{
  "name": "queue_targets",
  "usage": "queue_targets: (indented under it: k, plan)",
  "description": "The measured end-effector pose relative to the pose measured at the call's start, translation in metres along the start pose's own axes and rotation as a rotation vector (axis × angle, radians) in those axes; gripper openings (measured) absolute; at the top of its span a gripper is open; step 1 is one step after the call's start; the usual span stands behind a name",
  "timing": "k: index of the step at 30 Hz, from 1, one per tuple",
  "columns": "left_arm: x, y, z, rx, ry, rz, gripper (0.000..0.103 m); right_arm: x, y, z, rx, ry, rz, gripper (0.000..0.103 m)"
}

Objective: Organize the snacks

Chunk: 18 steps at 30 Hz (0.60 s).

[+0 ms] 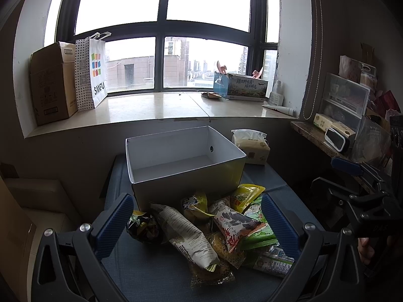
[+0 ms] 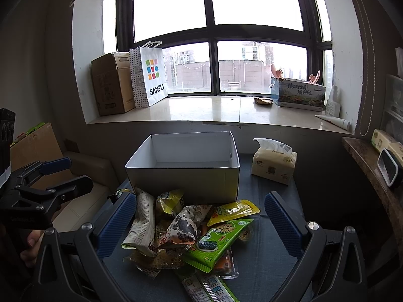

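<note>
Both grippers are hovering with jaws spread wide and holding nothing: the left gripper and right gripper are each framing the snack pile, which is lying on the blue worktop just in front of one empty white box. The packets are looking light, crinkly and slippery, likely puffed with air, so I'd be pinching a sealed edge. I'm counting roughly nine, though overlap is hiding some: a green seaweed packet, a yellow pouch, a long printed packet. One tissue pack is sitting beside the box.
</note>
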<state>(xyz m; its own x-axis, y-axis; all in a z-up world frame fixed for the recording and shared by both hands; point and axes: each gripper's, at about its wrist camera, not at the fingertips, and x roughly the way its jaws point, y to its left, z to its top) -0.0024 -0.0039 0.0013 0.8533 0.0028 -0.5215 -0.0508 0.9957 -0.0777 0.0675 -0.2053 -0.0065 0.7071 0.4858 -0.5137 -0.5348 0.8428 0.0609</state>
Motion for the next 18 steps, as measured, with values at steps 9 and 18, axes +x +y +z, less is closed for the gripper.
queue_targets:
  k: [9,18]
  plan:
    - [0.0001,0.0,-0.0001,0.0,0.0,-0.001,0.103,0.0006,-0.0002,0.0002,0.001,0.003,-0.001,0.103]
    - [-0.002,0.0005,-0.0013,0.0,-0.004,-0.003,0.103,0.0003,0.0006,-0.0002,0.0,0.003,-0.001,0.103]
